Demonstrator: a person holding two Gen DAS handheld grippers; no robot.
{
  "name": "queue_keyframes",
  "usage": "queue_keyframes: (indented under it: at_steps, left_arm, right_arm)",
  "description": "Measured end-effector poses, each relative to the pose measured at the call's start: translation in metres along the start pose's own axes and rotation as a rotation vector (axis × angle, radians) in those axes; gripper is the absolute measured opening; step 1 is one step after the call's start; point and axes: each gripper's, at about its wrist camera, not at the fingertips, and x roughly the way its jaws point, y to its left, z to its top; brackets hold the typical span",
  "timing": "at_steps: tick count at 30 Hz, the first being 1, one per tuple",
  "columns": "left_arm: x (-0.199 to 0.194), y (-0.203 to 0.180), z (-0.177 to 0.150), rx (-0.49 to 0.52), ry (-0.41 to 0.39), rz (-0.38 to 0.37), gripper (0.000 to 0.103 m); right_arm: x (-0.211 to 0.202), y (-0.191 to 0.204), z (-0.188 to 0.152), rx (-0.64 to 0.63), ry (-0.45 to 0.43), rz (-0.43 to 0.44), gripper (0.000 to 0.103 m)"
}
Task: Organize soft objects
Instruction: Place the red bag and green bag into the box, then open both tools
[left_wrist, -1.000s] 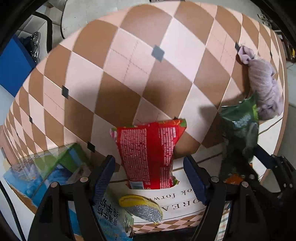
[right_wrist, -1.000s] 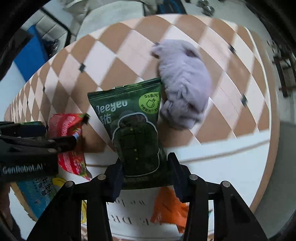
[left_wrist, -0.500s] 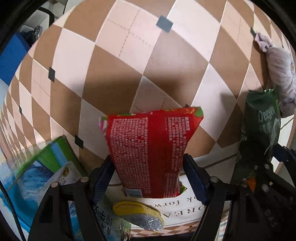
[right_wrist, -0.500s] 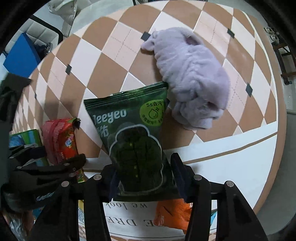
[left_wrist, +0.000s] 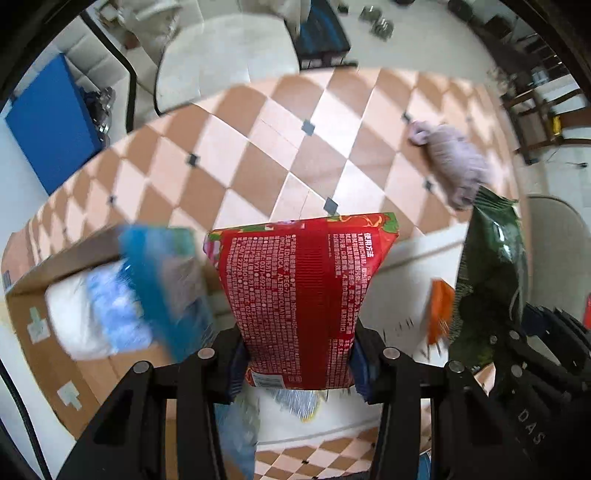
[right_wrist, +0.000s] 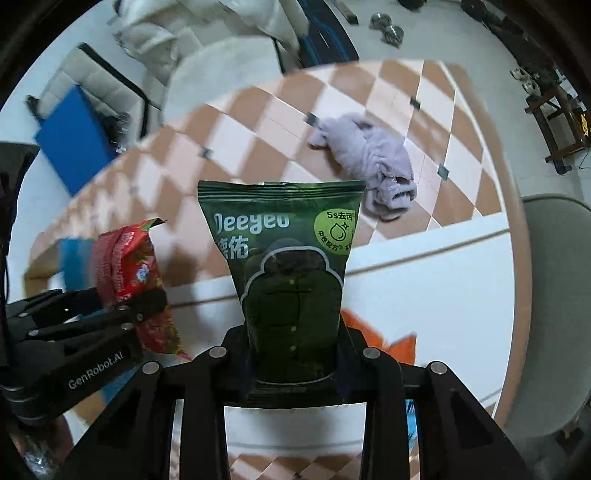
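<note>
- Left wrist view: left hand-held gripper (left_wrist: 299, 363) has its jaws closing, clamped on the lower end of the red pouch (left_wrist: 301, 295), which hangs clear above the checkered desk (left_wrist: 258, 155). A cardboard box (left_wrist: 59, 266) lies at lower left, blurred.
- Right wrist view: right hand-held gripper (right_wrist: 295, 363) is closing on the green pouch (right_wrist: 288, 266), also off the desk; the lilac cloth (right_wrist: 373, 162) lies beyond.
- Judgement: keep both grips low and firm, and carry the pouches apart so they do not collide.
</note>
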Motion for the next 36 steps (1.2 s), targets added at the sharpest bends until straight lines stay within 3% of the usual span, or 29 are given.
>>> queue_keyframes:
  at_steps: [4, 9, 15, 20, 26, 36]
  left_arm:
    - [-0.056, 0.037, -0.033, -0.008, -0.108, 0.008, 0.043]
    - [-0.088, 0.114, -0.065, -0.06, -0.147, 0.065, 0.043]
    - [-0.082, 0.214, -0.091, -0.19, -0.117, 0.186, 0.043]
    - [-0.05, 0.291, -0.081, -0.263, -0.061, 0.232, 0.043]
    - [-0.017, 0.332, -0.062, -0.278, 0.014, 0.189, 0.043]
    - [0.028, 0.349, -0.036, -0.226, 0.098, 0.162, 0.043]
  right_arm:
    - [-0.041, 0.037, -0.034, -0.034, -0.055, 0.058, 0.035]
    - [-0.064, 0.105, -0.085, -0.1, -0.062, 0.126, 0.035]
    - [-0.029, 0.207, -0.116, -0.166, -0.003, 0.154, 0.035]
    - [0.022, 0.266, -0.131, -0.182, 0.065, 0.131, 0.035]
    - [0.075, 0.296, -0.131, -0.179, 0.143, 0.091, 0.035]
    - [0.13, 0.318, -0.135, -0.185, 0.217, 0.033, 0.035]
